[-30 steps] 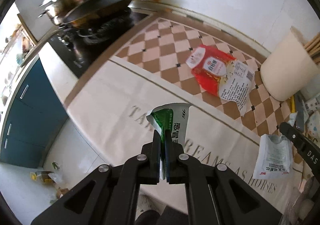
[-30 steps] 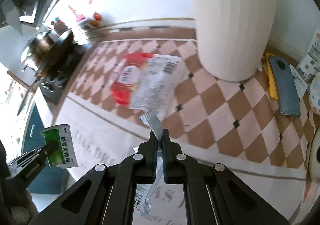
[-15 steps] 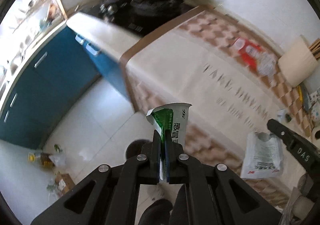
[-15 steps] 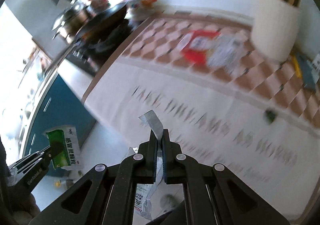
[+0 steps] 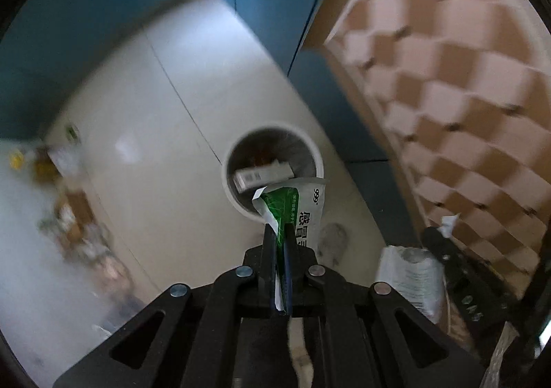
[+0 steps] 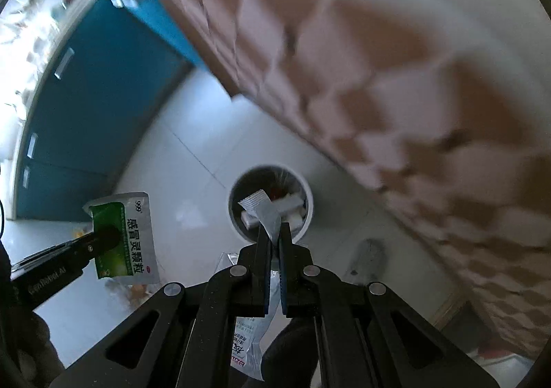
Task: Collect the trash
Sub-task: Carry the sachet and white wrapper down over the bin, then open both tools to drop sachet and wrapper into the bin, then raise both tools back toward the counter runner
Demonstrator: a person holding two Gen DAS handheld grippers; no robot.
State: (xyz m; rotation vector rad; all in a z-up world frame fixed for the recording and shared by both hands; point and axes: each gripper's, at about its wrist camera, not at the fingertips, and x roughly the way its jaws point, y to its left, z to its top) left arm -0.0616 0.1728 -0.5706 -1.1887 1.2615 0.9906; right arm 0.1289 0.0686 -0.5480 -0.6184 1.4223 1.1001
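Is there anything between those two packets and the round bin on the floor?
Nothing visible. The green packet in the left gripper and the silver packet in the right gripper hang above the open, lidless bin.

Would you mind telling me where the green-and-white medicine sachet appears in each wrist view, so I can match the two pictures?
Left wrist view: the green-and-white medicine sachet stands at centre, pinched in the left gripper, overlapping the bin's near rim.
Right wrist view: the sachet sits at lower left, on the left gripper's fingers.
Shared landmark: the round white trash bin on the floor, with a white box inside.
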